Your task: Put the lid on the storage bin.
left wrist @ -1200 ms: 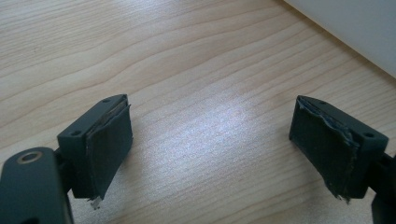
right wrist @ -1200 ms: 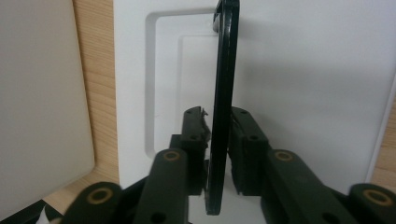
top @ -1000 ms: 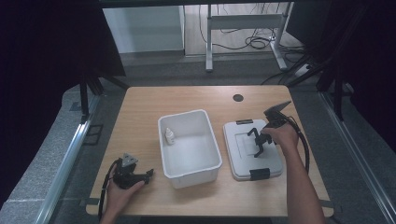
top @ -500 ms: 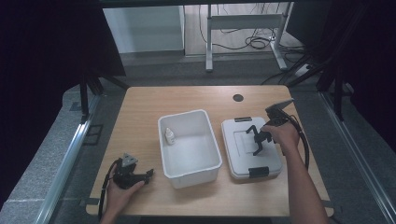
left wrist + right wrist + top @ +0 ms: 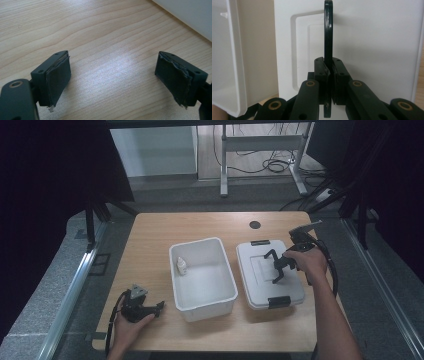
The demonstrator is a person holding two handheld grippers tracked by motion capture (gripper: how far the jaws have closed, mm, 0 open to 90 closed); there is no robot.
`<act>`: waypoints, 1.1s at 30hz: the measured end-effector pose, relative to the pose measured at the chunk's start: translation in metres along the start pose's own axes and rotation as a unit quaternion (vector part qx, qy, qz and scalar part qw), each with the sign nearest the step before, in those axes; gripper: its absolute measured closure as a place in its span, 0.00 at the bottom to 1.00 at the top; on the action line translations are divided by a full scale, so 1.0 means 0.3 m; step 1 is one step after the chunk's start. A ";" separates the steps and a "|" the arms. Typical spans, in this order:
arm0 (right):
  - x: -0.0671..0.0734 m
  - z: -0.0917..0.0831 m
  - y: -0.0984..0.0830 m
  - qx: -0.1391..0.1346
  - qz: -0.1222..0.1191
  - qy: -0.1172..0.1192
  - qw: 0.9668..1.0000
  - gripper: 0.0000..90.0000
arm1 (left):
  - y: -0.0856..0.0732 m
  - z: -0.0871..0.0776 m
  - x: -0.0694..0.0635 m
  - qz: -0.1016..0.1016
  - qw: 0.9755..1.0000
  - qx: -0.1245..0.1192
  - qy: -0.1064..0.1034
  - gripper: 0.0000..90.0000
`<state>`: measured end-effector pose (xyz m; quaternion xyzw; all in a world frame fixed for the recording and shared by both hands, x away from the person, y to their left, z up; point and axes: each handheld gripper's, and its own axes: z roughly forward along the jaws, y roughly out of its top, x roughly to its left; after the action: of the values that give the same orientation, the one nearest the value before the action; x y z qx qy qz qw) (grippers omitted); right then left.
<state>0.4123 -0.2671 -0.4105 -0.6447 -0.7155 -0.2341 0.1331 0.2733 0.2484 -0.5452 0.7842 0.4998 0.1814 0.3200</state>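
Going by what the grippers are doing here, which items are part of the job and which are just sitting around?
In play, as far as I can judge:
- lid, lying flat beside the bin
- its black handle, raised and pinched by the right gripper
- white bin, open

Idle:
- small bottle inside the bin
- left gripper, open over the bare table

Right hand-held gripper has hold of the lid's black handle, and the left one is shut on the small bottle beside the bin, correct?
Not quite. The right hand-held gripper does clamp the lid's black handle, but the left hand-held gripper is open over bare table, as the left gripper view shows. The small bottle stands inside the bin.
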 end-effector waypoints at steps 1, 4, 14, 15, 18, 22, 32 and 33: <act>0.002 -0.006 -0.001 -0.002 0.001 0.001 1.000 0.94 | 0.000 0.000 0.000 0.000 1.000 0.000 0.000 0.15; 0.004 -0.019 -0.005 -0.006 -0.001 0.004 1.000 0.94 | 0.000 0.000 0.000 0.000 1.000 0.000 0.000 0.15; 0.007 -0.048 -0.014 -0.014 0.001 0.015 1.000 0.94 | 0.000 0.000 0.000 0.000 1.000 0.000 0.000 0.15; 0.008 -0.051 -0.015 -0.015 0.001 0.019 1.000 0.94 | 0.000 0.000 0.000 0.000 1.000 0.000 0.000 0.15; 0.009 -0.057 -0.018 -0.017 -0.002 0.021 1.000 0.94 | 0.000 0.000 0.000 0.000 1.000 0.000 0.000 0.15; 0.014 -0.065 -0.018 -0.018 -0.002 0.024 1.000 0.94 | 0.000 0.000 0.000 0.000 1.000 0.000 0.000 0.15; 0.040 -0.095 -0.022 -0.026 -0.010 0.031 0.999 0.94 | 0.000 0.000 0.000 -0.001 1.000 -0.001 0.000 0.15; 0.044 -0.099 -0.022 -0.027 -0.009 0.033 0.999 0.94 | 0.000 0.000 -0.001 -0.001 1.000 -0.001 0.000 0.15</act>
<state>0.4007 -0.2713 -0.3796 -0.6335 -0.7101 -0.2752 0.1369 0.2733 0.2483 -0.5453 0.7832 0.5006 0.1818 0.3208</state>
